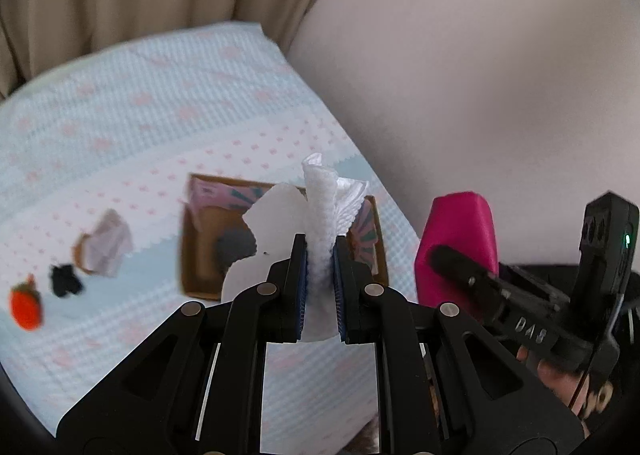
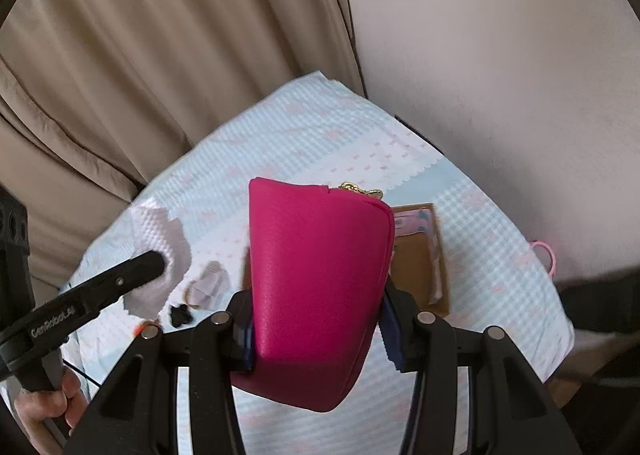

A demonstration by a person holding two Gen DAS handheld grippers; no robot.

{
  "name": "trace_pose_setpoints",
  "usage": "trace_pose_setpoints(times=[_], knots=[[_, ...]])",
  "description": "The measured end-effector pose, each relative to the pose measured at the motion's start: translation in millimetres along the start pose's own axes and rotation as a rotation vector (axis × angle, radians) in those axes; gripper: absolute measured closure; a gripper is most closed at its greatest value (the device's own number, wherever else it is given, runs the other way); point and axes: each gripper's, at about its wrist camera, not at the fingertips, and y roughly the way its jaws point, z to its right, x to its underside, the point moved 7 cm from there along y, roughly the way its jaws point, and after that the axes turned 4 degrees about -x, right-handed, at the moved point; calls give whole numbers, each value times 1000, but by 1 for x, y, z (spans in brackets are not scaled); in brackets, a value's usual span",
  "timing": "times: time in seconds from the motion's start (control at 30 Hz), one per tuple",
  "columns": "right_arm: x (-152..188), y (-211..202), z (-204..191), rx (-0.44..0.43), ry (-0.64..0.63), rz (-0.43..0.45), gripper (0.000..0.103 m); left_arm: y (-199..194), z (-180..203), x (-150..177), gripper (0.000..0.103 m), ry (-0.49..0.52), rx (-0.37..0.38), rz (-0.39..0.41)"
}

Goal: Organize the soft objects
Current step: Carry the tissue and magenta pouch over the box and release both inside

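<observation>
Left gripper is pinching a crumpled paper towel tight between its pads, the loose sheet flopping out to one side above the cardboard box. That flap could catch the box's rim or tear on the way down. Right gripper is clamped on a pink pouch, held upright over the worktop; the bulky body bulges past the pads, so I'd judge it might slip or twist. Left on the cloth: a small black item, an orange toy, a pale bundle.
</observation>
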Motion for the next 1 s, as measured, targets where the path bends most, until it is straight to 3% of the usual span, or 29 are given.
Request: trace_pose_setpoints(times=[0.27, 0.5, 0.7, 0.87, 0.93, 0.97, 1.0], knots=[[4, 78, 70, -19, -16, -146, 59, 113, 15, 4, 93, -35, -81, -119], [17, 139, 80, -4, -115, -228, 58, 189, -11, 8, 93, -32, -171, -210], [40, 179, 95, 22, -192, -299, 58, 232, -22, 12, 93, 10, -234, -248], [43, 188, 102, 30, -207, -296, 57, 242, -16, 6, 93, 79, -265, -260], [41, 189, 104, 35, -204, -287, 52, 239, -12, 4, 81, 95, -270, -260], [40, 189, 104, 27, -202, -282, 42, 237, -12, 3, 51, 98, -275, -259], [39, 188, 103, 13, -205, -265, 34, 236, -11, 1, 6, 105, -283, -255]])
